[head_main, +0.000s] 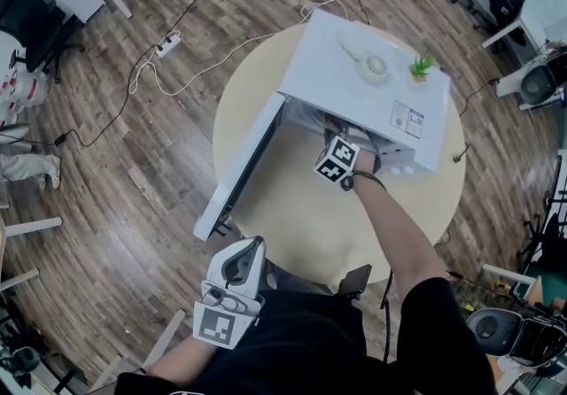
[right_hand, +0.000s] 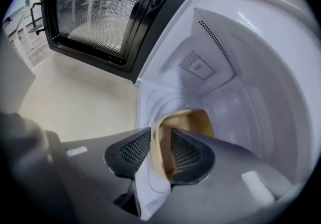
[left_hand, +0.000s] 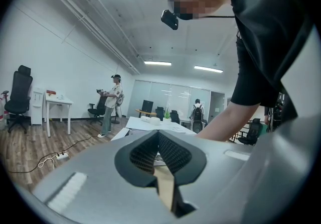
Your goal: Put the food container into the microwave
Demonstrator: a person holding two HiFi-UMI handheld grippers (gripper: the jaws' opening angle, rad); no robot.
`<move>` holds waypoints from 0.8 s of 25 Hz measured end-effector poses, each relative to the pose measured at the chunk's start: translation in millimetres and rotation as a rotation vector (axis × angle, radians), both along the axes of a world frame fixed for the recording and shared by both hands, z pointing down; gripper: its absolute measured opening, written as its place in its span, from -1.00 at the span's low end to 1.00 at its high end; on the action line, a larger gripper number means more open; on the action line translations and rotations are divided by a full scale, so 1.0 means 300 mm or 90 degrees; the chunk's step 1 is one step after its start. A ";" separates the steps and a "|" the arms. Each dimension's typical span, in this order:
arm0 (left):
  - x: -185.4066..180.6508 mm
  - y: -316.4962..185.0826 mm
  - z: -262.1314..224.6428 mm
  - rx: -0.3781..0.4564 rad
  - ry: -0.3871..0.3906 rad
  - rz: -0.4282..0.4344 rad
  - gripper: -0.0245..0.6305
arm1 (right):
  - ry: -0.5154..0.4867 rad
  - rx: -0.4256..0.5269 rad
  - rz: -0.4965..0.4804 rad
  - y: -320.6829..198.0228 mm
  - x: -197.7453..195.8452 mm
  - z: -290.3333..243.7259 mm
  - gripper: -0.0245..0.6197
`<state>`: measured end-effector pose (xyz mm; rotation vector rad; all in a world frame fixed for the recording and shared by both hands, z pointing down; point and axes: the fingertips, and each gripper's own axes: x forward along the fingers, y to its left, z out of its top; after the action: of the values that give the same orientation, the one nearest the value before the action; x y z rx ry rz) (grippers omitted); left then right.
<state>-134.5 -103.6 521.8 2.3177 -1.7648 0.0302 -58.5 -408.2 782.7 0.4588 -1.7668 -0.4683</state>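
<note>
right gripper point(right_hand: 160, 129) jaws pinch the food container point(right_hand: 197, 117) rim inside the microwave point(right_hand: 251, 77); letting go while it is tilted could tip it. left gripper point(left_hand: 158, 133) jaws closed, empty.

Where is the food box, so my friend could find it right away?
Find the white microwave on the round table, its door swung open. Inside, the right claw pinches the wall of the food container. It is the only tan thing in there; everything around it is white.
</note>
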 end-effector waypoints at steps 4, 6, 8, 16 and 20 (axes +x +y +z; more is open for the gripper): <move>0.005 0.000 -0.007 0.007 -0.005 0.008 -0.93 | -0.041 0.059 0.012 0.026 -0.001 -0.065 -0.59; 0.004 -0.008 -0.011 0.010 -0.011 0.013 -0.93 | -0.057 0.071 0.020 0.076 0.025 -0.088 -0.59; 0.000 -0.022 -0.022 0.016 -0.014 0.015 -0.93 | -0.070 0.066 0.025 0.158 0.069 -0.104 -0.59; 0.011 -0.132 -0.123 0.070 -0.020 0.050 -0.93 | -0.126 -0.140 0.167 0.629 0.335 -0.135 -0.82; 0.052 -0.193 -0.234 0.143 -0.002 0.072 -0.93 | -0.214 -0.190 0.236 0.805 0.385 -0.268 -0.88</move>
<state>-118.8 -161.4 451.7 2.5719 -1.7156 -0.1546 57.0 -166.8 702.2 0.6624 -1.9745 0.1428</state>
